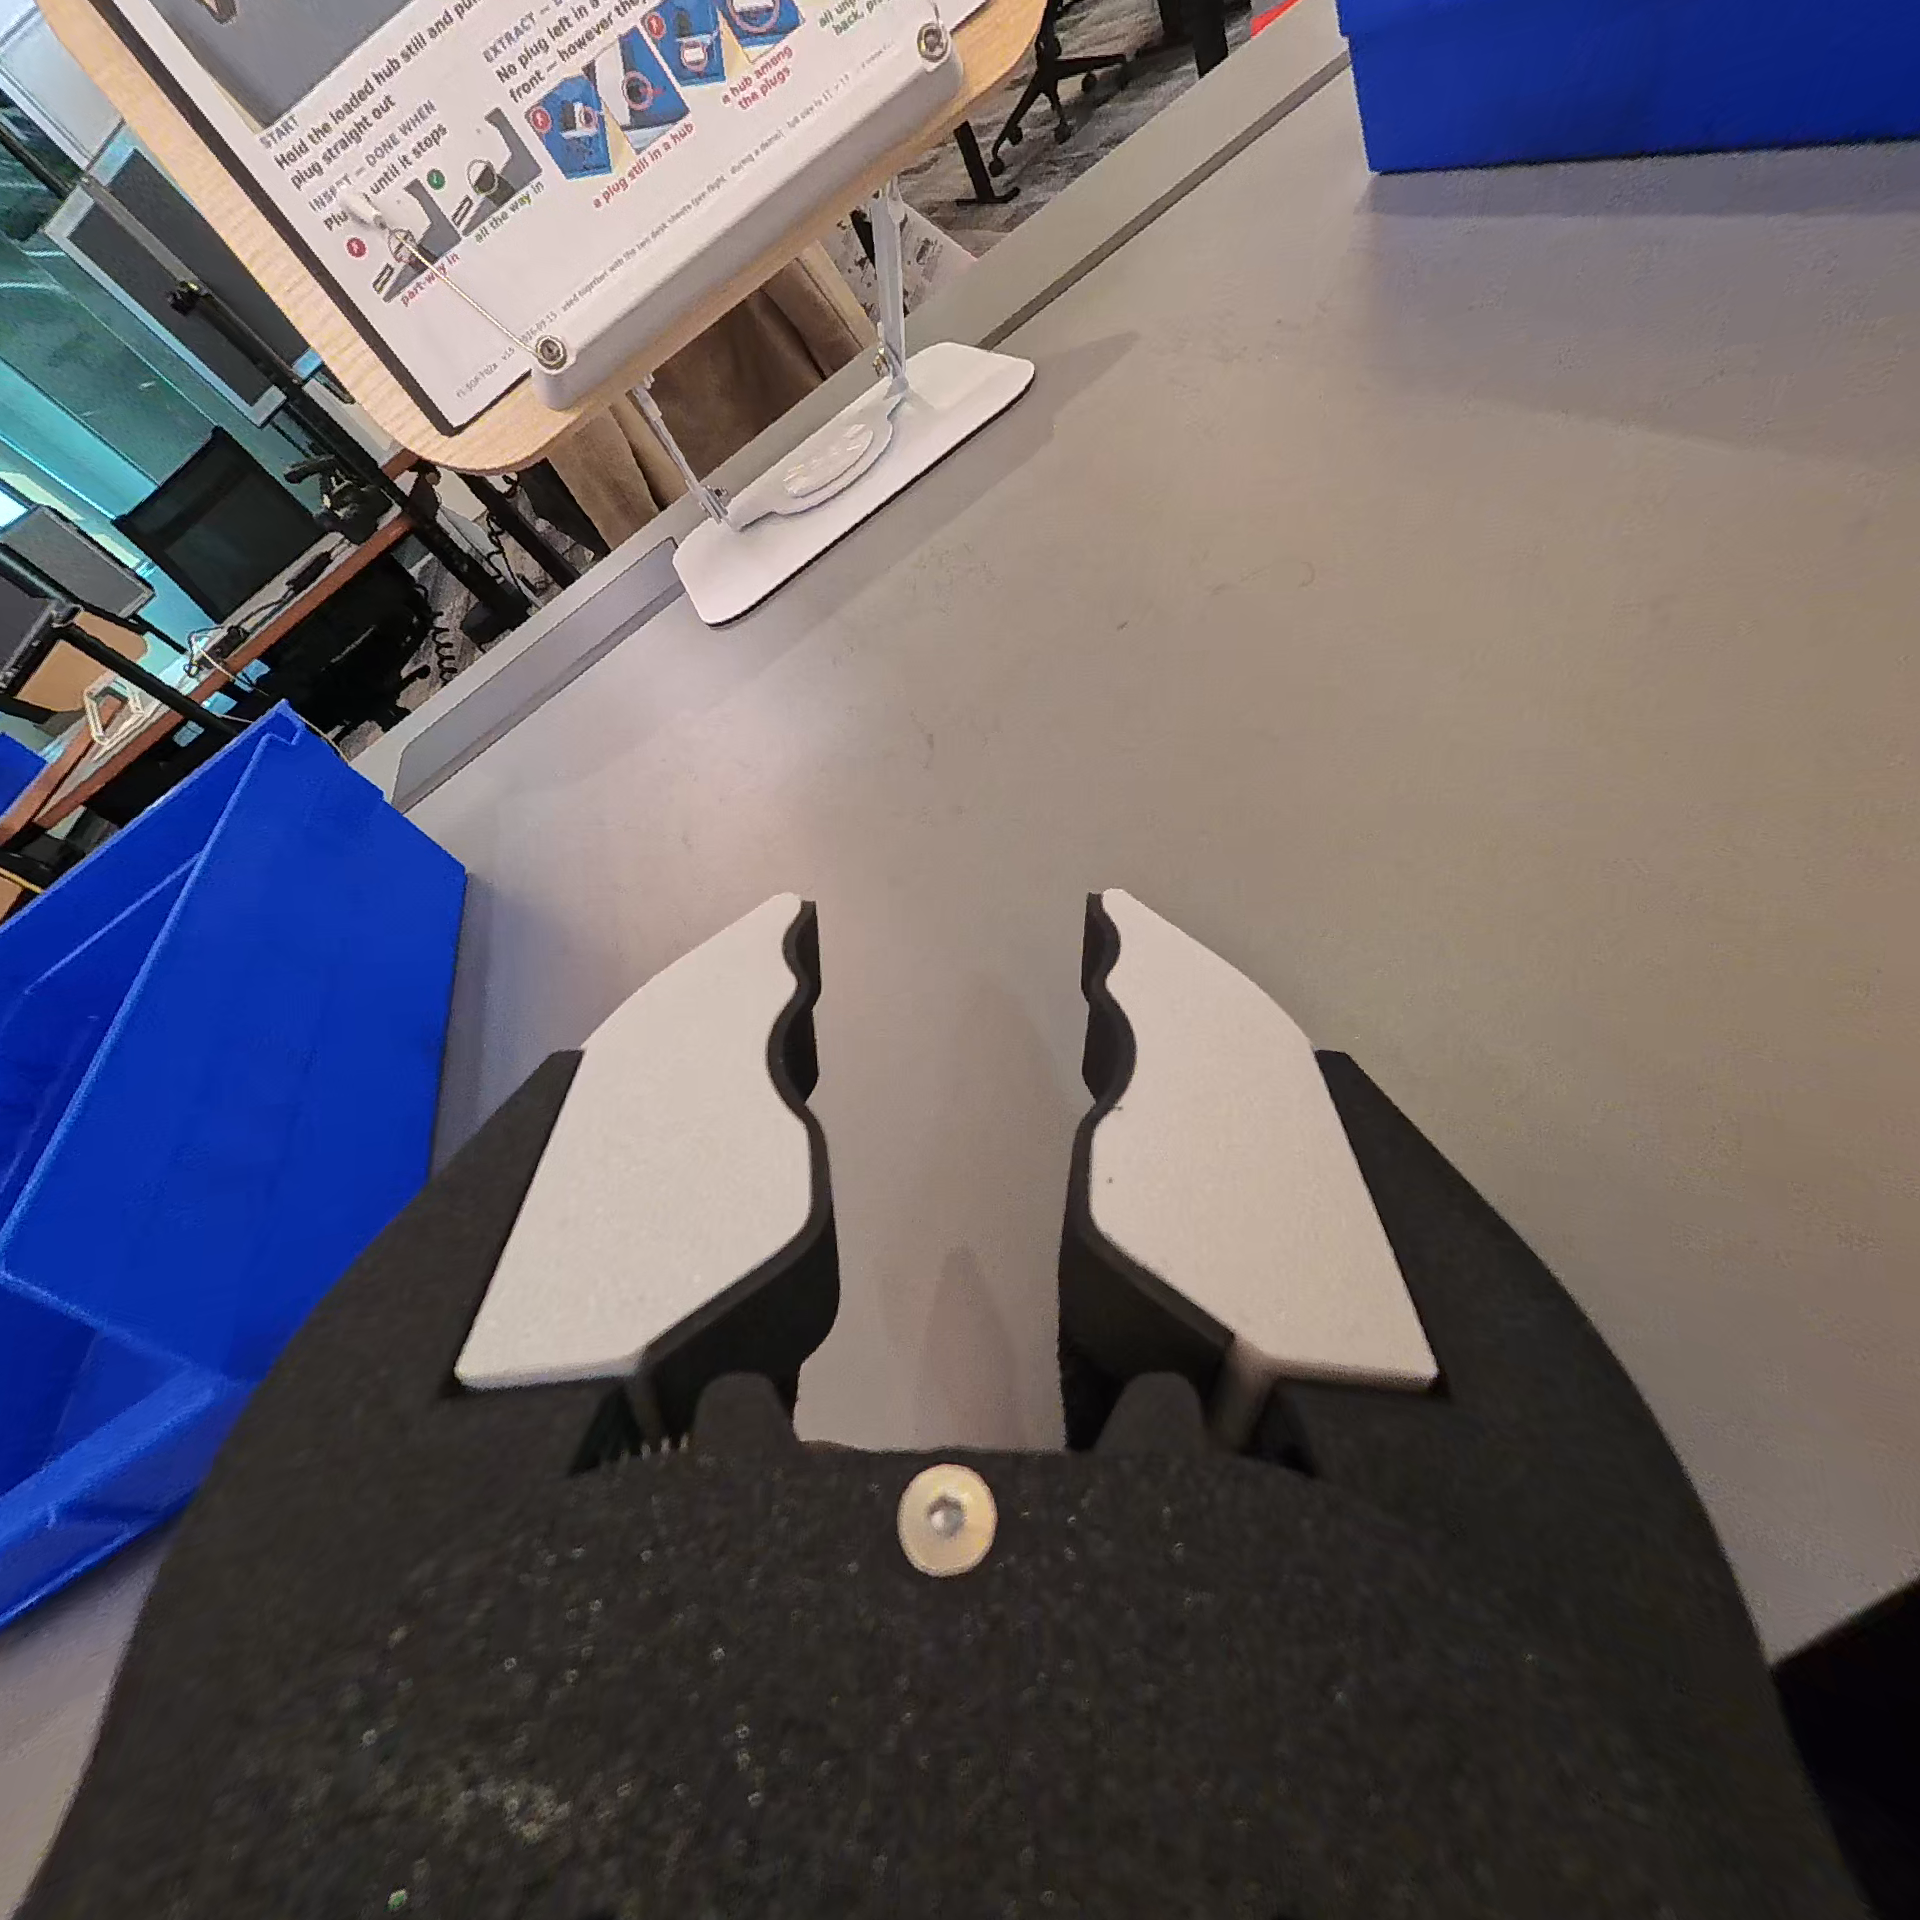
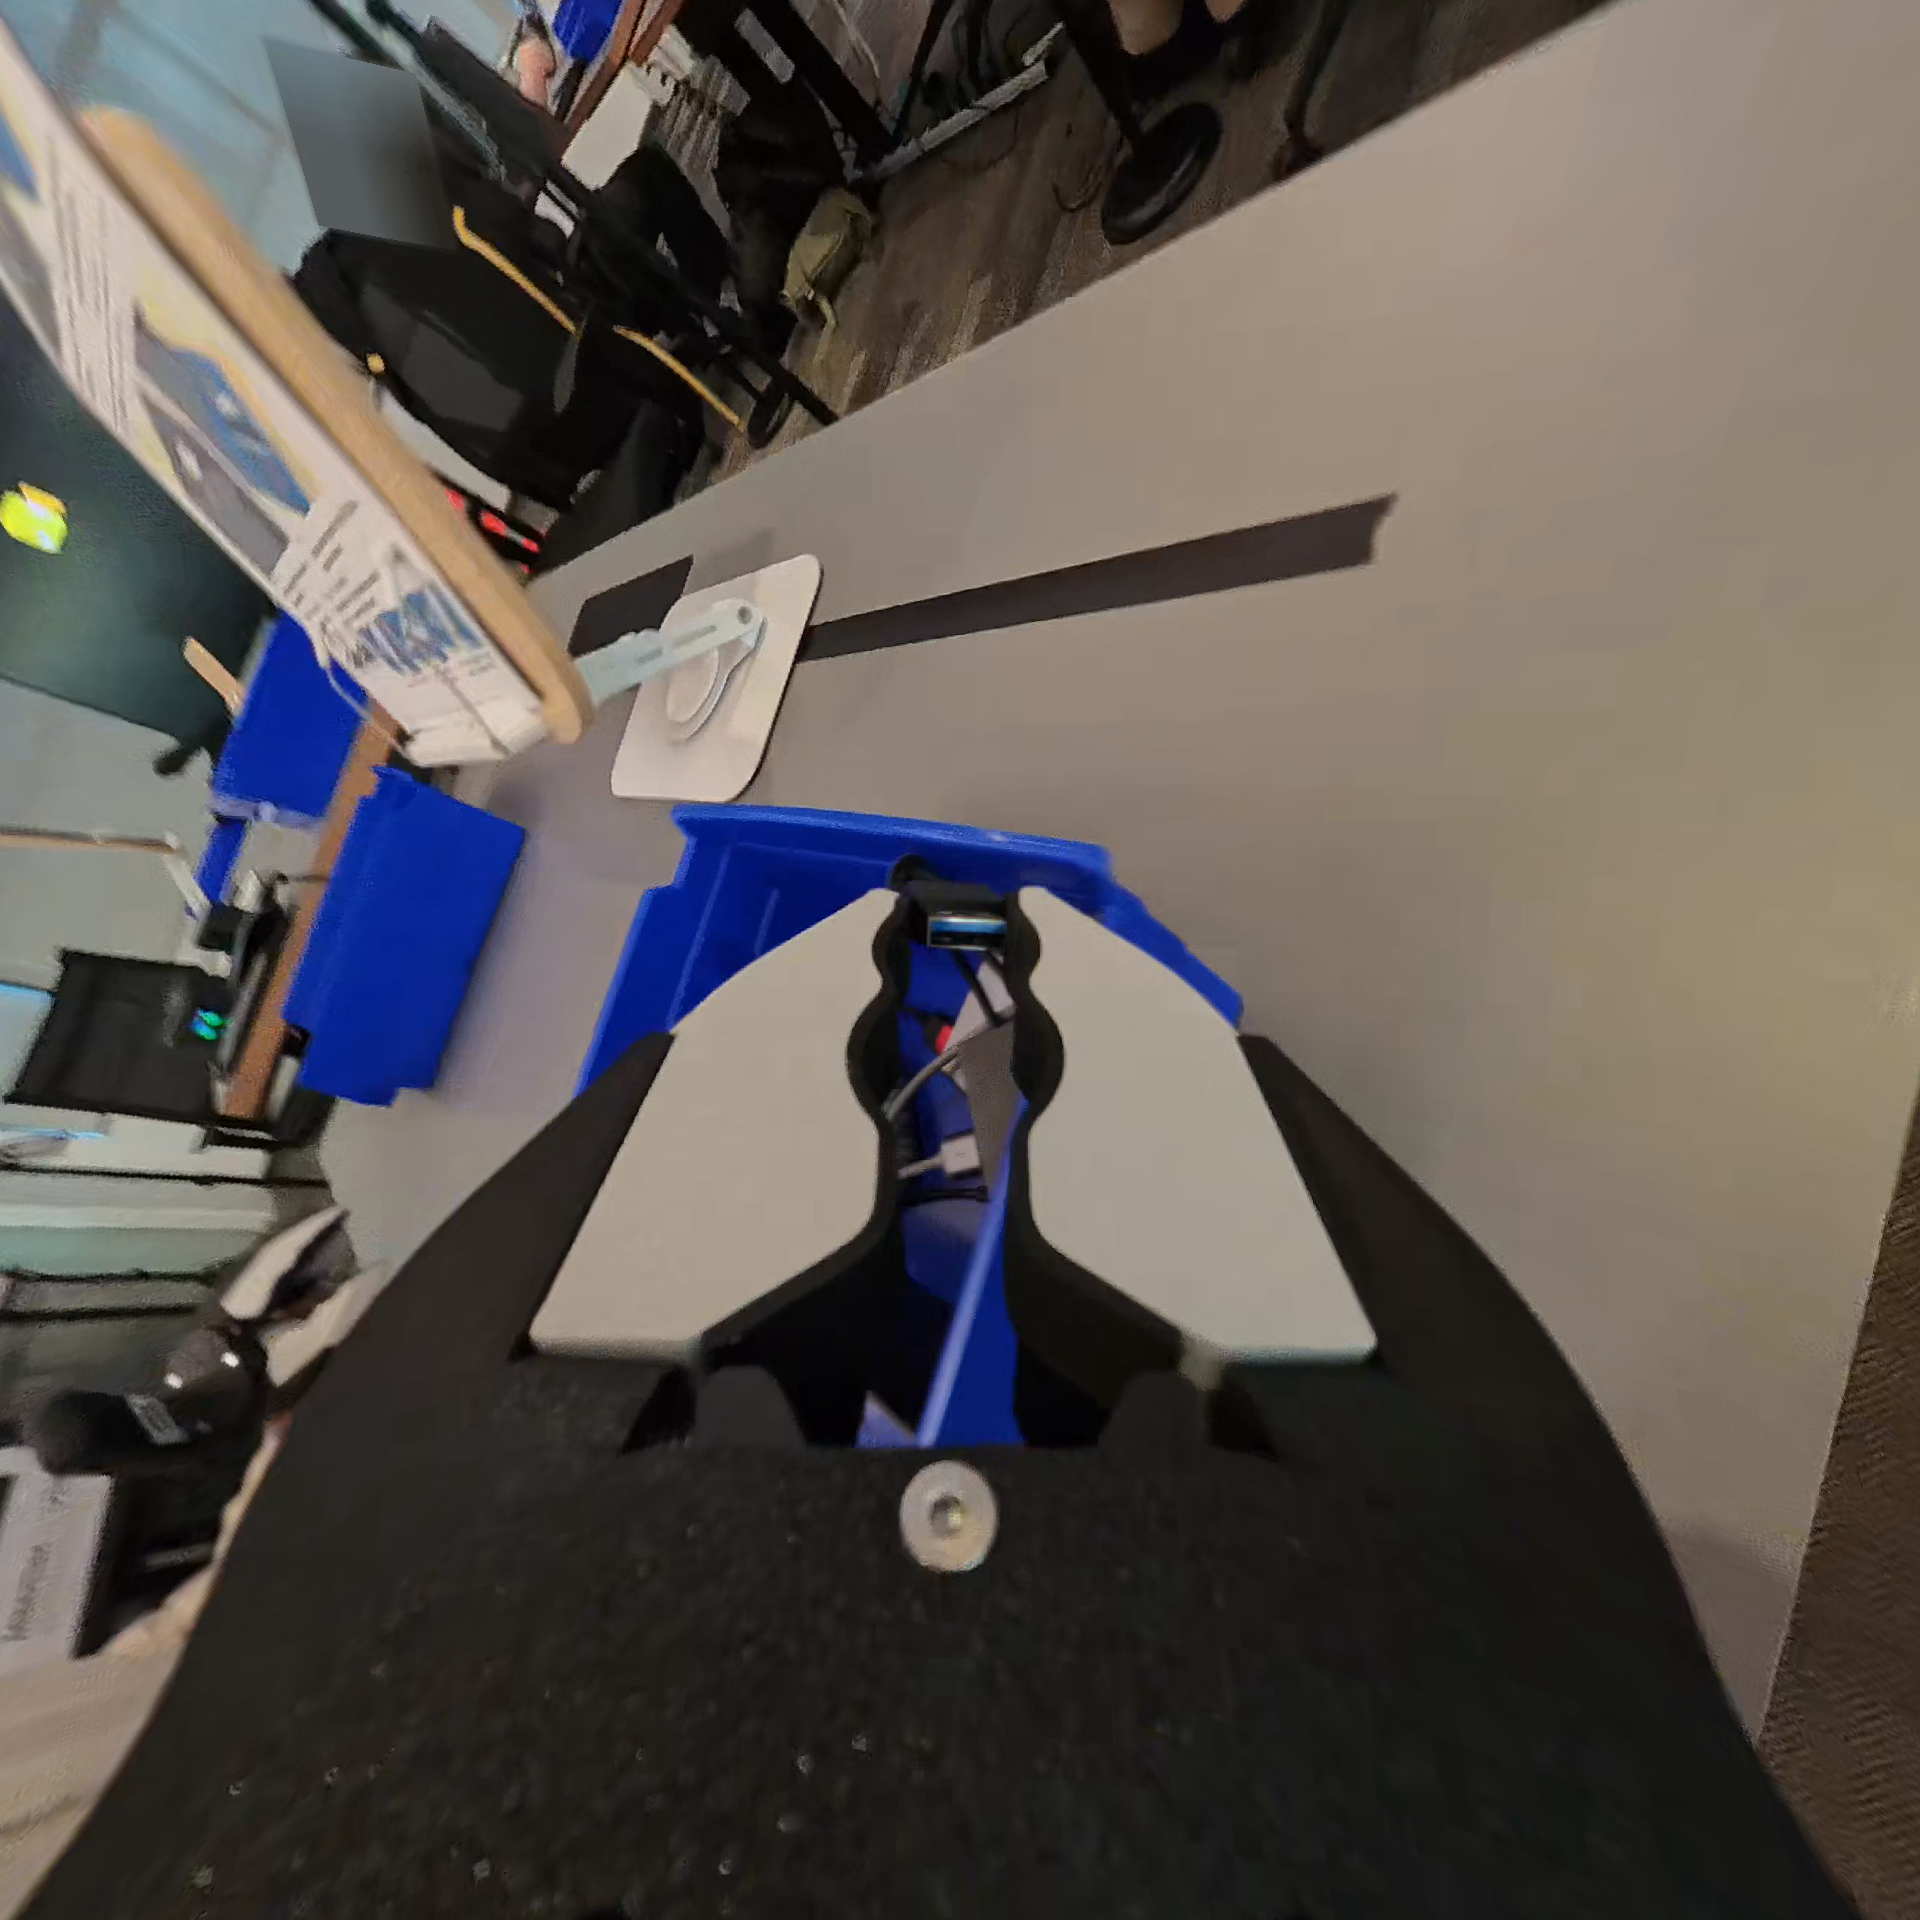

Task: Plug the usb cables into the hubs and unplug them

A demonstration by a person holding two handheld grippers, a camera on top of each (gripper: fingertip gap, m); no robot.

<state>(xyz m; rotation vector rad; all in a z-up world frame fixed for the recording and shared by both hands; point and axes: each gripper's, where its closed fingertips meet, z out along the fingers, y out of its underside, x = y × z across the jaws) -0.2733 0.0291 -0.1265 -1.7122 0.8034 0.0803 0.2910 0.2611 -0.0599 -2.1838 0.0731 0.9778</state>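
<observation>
In the right wrist view my right gripper (image 2: 958,920) is shut on a black USB plug (image 2: 964,923) with a blue insert, pinched at the very fingertips. It holds the plug over a blue bin (image 2: 831,836), just inside the far rim. Below it, several cables and plugs (image 2: 940,1107) lie in the bin. In the left wrist view my left gripper (image 1: 951,920) is open and empty, with only the bare grey table (image 1: 1299,675) between its fingers. No hub shows in either view.
A white stand base (image 1: 862,499) carrying a wooden board with an instruction sheet (image 1: 582,177) stands at the table's far edge. Blue bins sit at the left (image 1: 208,1091) and far right (image 1: 1621,73). A black tape strip (image 2: 1101,582) runs across the table. The tips of one gripper are about 60 centimetres away from the tips of the other.
</observation>
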